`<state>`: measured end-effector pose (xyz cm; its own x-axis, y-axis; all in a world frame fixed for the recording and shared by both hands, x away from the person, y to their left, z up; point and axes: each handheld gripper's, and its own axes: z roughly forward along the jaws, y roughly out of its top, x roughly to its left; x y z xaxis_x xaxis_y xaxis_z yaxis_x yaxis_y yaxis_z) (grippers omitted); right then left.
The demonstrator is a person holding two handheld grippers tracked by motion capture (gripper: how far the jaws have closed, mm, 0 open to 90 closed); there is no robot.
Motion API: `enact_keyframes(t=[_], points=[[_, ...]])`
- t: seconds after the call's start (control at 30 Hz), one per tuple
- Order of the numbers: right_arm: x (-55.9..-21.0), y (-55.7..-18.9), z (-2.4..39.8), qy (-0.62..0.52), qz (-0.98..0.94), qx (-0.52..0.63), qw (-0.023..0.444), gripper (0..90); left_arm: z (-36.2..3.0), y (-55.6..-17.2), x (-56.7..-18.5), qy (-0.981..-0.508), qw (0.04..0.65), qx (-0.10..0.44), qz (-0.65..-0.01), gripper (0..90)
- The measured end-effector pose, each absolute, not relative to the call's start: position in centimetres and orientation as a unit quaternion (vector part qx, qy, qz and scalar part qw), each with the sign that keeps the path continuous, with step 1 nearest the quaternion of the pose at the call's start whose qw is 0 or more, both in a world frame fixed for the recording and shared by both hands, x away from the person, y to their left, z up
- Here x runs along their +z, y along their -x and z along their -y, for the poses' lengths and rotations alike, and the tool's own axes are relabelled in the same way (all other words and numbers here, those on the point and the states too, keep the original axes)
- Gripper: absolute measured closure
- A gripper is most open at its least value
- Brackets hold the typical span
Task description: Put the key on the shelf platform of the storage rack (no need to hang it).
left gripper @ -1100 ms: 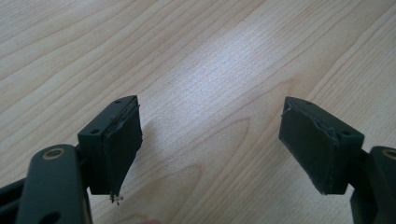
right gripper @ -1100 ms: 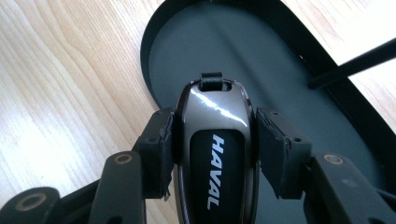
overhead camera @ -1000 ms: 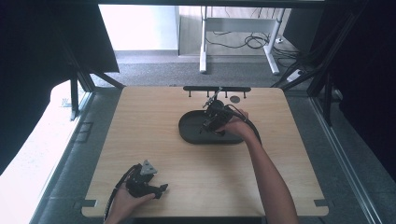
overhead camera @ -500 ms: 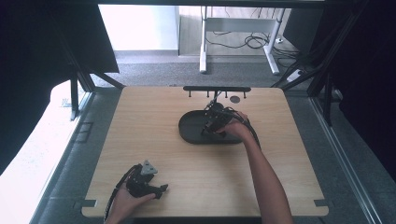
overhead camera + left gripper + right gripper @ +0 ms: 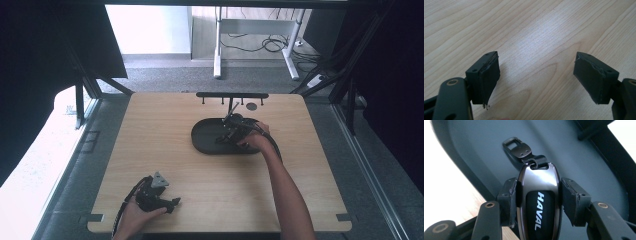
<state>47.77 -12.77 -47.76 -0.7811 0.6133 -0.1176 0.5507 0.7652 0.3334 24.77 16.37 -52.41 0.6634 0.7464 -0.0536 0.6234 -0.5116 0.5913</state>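
Little is changing: the right tool (image 5: 537, 202) is still clamping the Haval key fob (image 5: 539, 202) over the dark tray (image 5: 584, 172), suggesting placement is pending, while the left tool (image 5: 536, 80) is resting wide open and empty on the bench (image 5: 536, 32).

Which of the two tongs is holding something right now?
The right tongs, over the dark tray, clamp the HAVAL key fob; the left tongs gape over bare wood.

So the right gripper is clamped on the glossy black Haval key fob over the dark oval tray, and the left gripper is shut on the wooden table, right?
Not quite: the left gripper is open, jaws wide apart over the bare wooden table, as the left gripper view shows. The right gripper does clamp the glossy black Haval key fob over the dark oval tray.
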Motion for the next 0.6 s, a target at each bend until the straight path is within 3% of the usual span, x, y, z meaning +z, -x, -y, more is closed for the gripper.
enact_keyframes(t=[0.37, 0.6], points=[[-49.0, -47.8, 13.2, -0.311, -0.936, 0.109, 0.128, 48.9, -16.3, -24.8, -52.5, -0.864, 0.295, 0.102, -0.395, 21.5], [-49.1, -47.7, 13.5, -0.322, -0.93, 0.124, 0.122, 41.9, -16.4, -24.8, -52.5, -0.863, 0.297, 0.101, -0.396, 21.4]])
